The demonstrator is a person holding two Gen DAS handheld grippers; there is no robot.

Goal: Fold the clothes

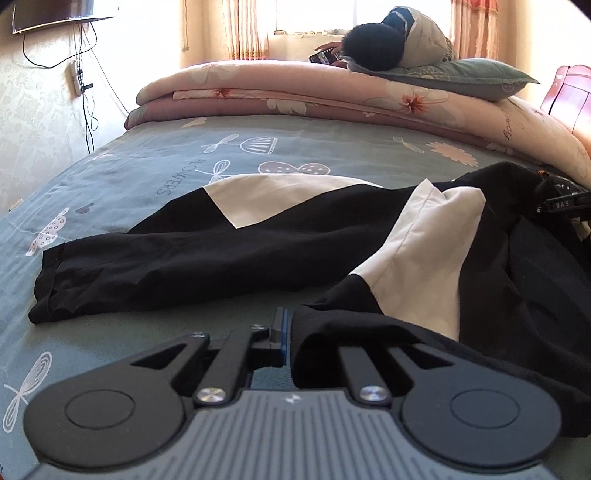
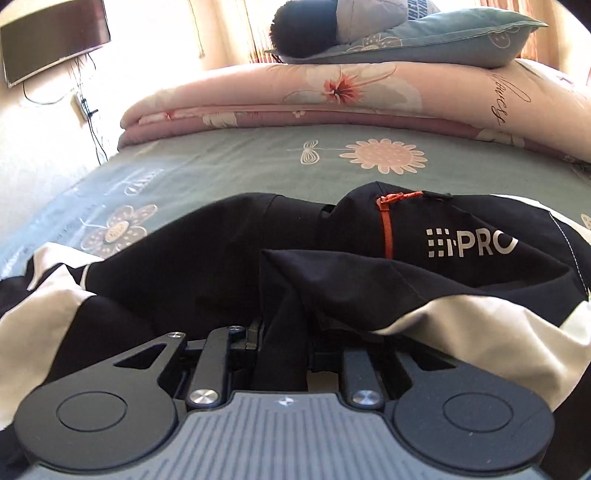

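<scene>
A black and white garment (image 1: 229, 236) lies spread on the bed, one leg or sleeve stretched to the left. My left gripper (image 1: 291, 343) is shut on its near black cuff (image 1: 332, 332), which drapes over the right finger. In the right wrist view the same garment (image 2: 369, 277) shows an orange zip pull (image 2: 388, 229) and a white "PRO" logo (image 2: 472, 242). My right gripper (image 2: 284, 343) is shut on a black fold of the fabric that hangs between the fingers. The right gripper also shows at the far right of the left wrist view (image 1: 561, 203).
The bed has a grey-green flower-print sheet (image 1: 147, 177). A folded pink quilt (image 1: 295, 99) and a pillow (image 1: 461, 77) lie at the far end, where a person (image 1: 373, 44) rests with a phone. A TV (image 1: 55, 14) and cables hang on the left wall.
</scene>
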